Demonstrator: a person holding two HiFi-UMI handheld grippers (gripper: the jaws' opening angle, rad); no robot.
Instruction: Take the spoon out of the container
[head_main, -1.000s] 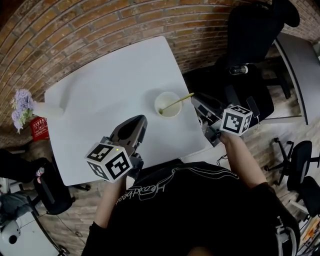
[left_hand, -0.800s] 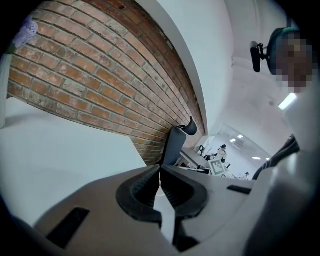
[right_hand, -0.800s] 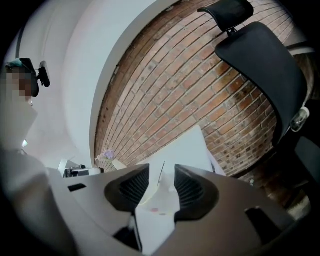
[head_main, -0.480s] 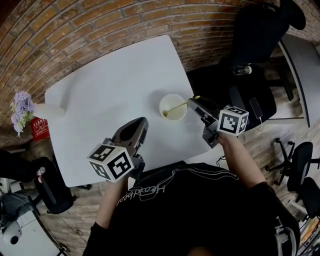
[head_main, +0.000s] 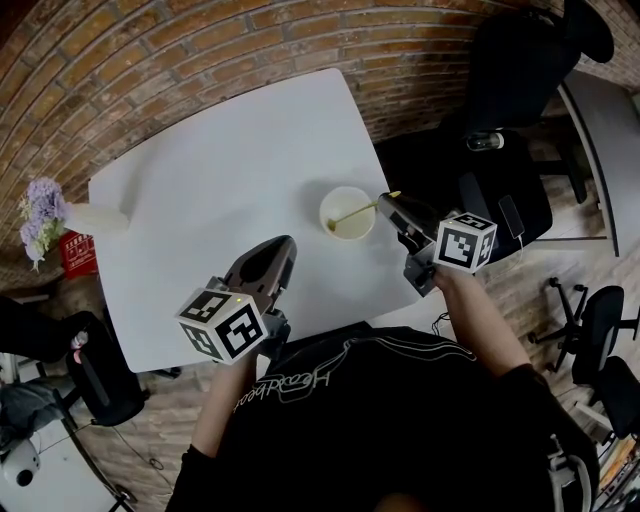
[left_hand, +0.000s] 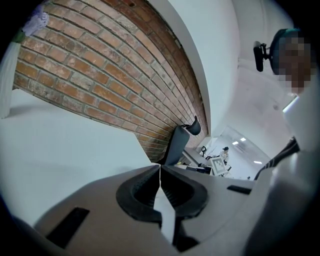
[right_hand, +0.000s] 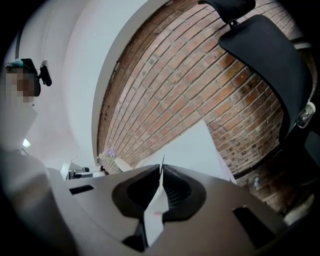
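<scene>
The right gripper (head_main: 393, 203) was closing its jaws on the very tip of the yellow spoon (head_main: 355, 212), a thin sliver of handle showing between them. The spoon's bowl sat in the small white cup (head_main: 325, 205), near the right edge of the white table (head_main: 220, 160). The left gripper (head_main: 281, 244) hovered well apart, jaws pressed together and empty. I reckoned so slight a pinch might let the handle swivel or slip, and an angled pull could tip the unsteadied cup or drag it toward the edge.
</scene>
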